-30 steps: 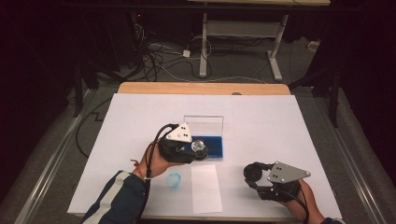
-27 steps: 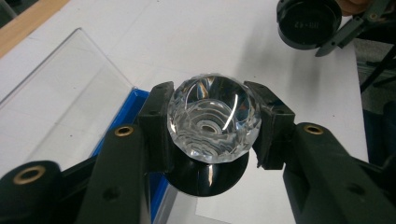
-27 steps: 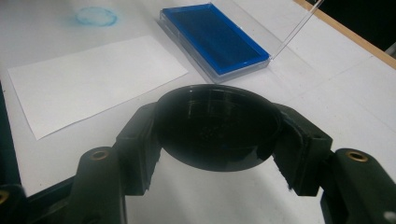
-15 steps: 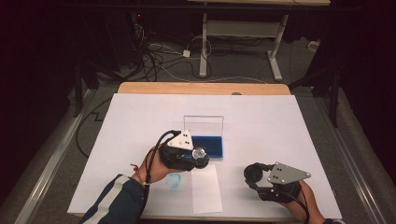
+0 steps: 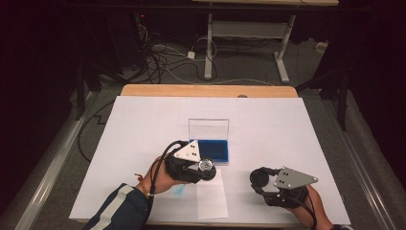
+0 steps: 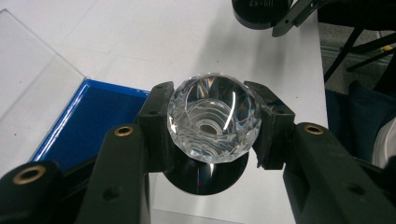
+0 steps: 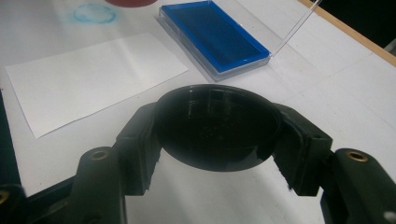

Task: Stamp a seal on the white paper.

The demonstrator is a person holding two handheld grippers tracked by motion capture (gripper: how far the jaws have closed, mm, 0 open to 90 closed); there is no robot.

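A white-covered table (image 5: pixel 143 124) filled the middle of the high view, with a bare wooden strip along its upper edge. Near the centre of that frame sat the ink pad (image 5: pixel 213 149), a blue tray with its clear lid (image 5: pixel 208 128) standing open behind it. A white paper sheet (image 5: pixel 211 194) lay at lower centre, and a faint blue ring mark (image 5: pixel 179 190) showed on the table cover just left of it.

The left gripper (image 5: pixel 207 167) hung at the near edge of the ink pad, above the top of the sheet. In the left gripper view its jaws were closed on a faceted crystal-handled stamp (image 6: pixel 213 116), gripping the clear knob from both sides, with the stamp's dark round base (image 6: pixel 208 175) hanging below over the paper. The right gripper (image 5: pixel 258 178), at lower right of the high view, was clamped around a black round cap (image 7: pixel 217 126), held just above the table.

Judging by this, the cap was already off and the stamp was in hand by the pad. The paper looked unmarked, so pressing a print onto it, and recapping, seemed still to come.
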